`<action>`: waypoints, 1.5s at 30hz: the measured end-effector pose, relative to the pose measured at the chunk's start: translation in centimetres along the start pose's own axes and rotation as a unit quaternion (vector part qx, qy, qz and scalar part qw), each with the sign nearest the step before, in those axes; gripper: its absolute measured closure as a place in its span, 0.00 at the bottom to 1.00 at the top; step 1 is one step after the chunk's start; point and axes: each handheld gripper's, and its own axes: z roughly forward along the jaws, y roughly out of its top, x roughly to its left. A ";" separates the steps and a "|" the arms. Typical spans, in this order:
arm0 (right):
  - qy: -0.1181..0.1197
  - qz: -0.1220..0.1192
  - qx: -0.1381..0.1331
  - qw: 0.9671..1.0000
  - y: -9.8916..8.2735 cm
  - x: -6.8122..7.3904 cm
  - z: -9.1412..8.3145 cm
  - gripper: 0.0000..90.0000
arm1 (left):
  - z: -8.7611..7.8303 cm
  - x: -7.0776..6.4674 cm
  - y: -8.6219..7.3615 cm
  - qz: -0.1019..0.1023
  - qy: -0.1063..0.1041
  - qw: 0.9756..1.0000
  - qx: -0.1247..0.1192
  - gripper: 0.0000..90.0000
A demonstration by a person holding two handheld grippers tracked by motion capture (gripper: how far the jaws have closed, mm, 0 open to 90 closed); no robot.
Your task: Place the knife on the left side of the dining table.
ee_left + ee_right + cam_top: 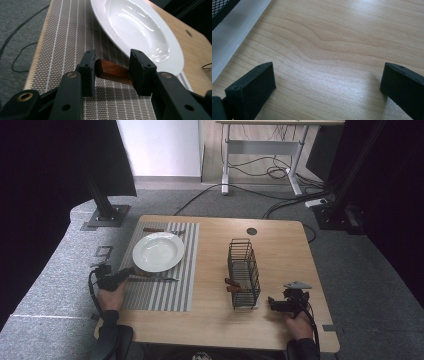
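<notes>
A wooden-handled knife (152,278) lies on the striped placemat (160,295) just in front of the white plate (158,251). My left gripper (131,271) is low over the mat at the knife's handle end. In the left gripper view the brown handle (112,71) lies slantwise on the mat (67,37) between the jaws of that gripper (113,57), which stand apart around it without pressing; the plate (140,32) is right behind. My right gripper (270,304) rests near the table's front right, and its jaws (328,67) are wide open over bare wood.
A black wire basket (244,272) stands mid-table with wooden-handled utensils (232,285) poking out of its left side; its mesh corner (222,7) sits left of the right gripper. Another utensil (160,230) lies behind the plate. The table (280,240) has a round cable hole (251,231).
</notes>
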 end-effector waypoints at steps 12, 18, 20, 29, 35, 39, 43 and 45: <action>0.000 0.000 0.000 1.000 0.0 0.0 0.0 0.00 | 0.7 -0.1 -0.1 0.047 0.024 0.999 0.004 0.62; 0.000 0.000 0.000 1.000 0.0 0.0 0.0 0.00 | 1.0 -0.5 -0.1 0.073 0.047 0.996 0.011 0.61; 0.000 0.000 0.000 1.000 0.0 0.0 0.0 0.00 | 1.1 -0.5 -0.1 0.079 0.053 0.995 0.016 0.60; 0.000 0.000 0.000 1.000 0.0 0.0 0.0 0.00 | 1.4 -1.1 -0.3 0.122 0.088 0.988 0.035 0.60; 0.000 0.000 0.000 1.000 0.0 0.0 0.0 0.00 | 1.1 -1.3 -0.3 0.137 0.098 0.985 0.027 0.48; 0.000 0.000 0.000 1.000 0.0 0.0 0.0 0.00 | 0.5 -1.6 -0.3 0.154 0.088 0.984 0.020 0.30; 0.000 0.000 0.000 1.000 0.0 0.0 0.0 0.00 | -0.2 -2.2 -0.4 0.181 0.080 0.980 0.021 0.20; 0.000 0.000 0.000 1.000 0.0 0.0 0.0 0.00 | -0.5 -2.5 -0.6 0.198 0.076 0.977 0.027 0.15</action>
